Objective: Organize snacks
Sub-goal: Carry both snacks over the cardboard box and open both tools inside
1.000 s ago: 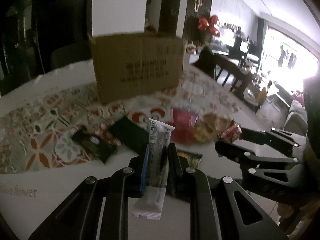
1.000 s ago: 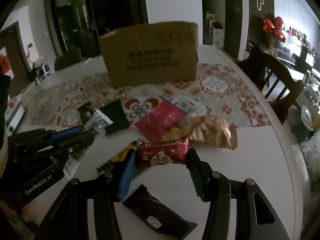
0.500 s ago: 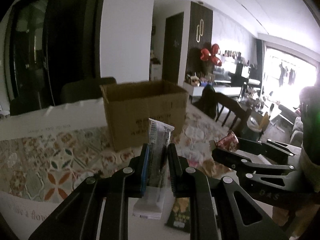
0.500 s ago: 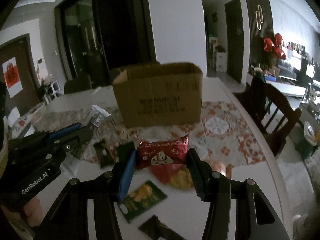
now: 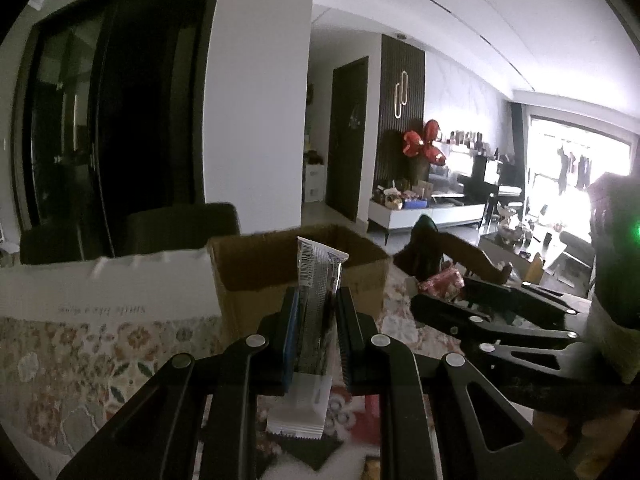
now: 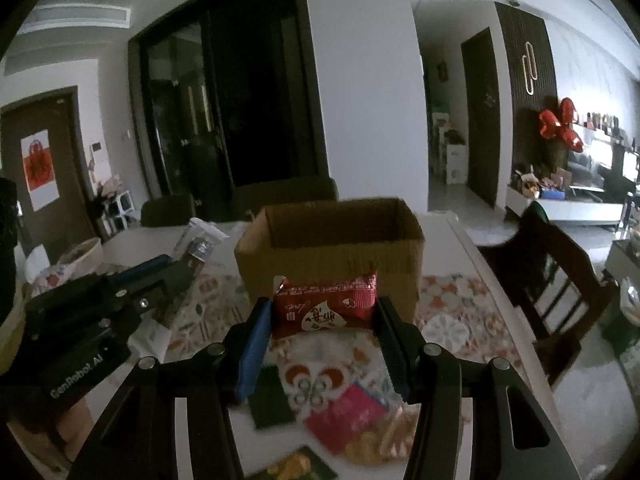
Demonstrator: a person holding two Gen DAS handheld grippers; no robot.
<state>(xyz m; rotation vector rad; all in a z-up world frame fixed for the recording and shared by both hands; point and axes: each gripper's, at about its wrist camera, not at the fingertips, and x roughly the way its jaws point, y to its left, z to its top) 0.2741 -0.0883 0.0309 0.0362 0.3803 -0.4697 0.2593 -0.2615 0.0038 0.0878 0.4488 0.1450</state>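
An open brown cardboard box (image 5: 256, 268) (image 6: 320, 256) stands on the patterned tablecloth ahead of both grippers. My left gripper (image 5: 316, 304) is shut on a silver and white snack bar (image 5: 316, 300), held upright just short of the box's near wall. My right gripper (image 6: 324, 312) is shut on a red snack packet (image 6: 326, 306), held in the air in front of the box. Each gripper shows in the other's view: the right (image 5: 440, 296) with its red packet (image 5: 440, 284), the left (image 6: 176, 276) with its bar (image 6: 200, 242).
Loose snacks lie on the table below: a dark green packet (image 6: 270, 396), a pink packet (image 6: 346, 418), a green and orange packet (image 6: 300, 466). A dark wooden chair (image 6: 560, 276) stands at the table's right side. A white box (image 5: 108, 288) sits left of the cardboard box.
Both grippers have risen and moved forward toward the cardboard box with their snacks held. The box is closer and its open inside shows. The loose snacks have dropped low in view.
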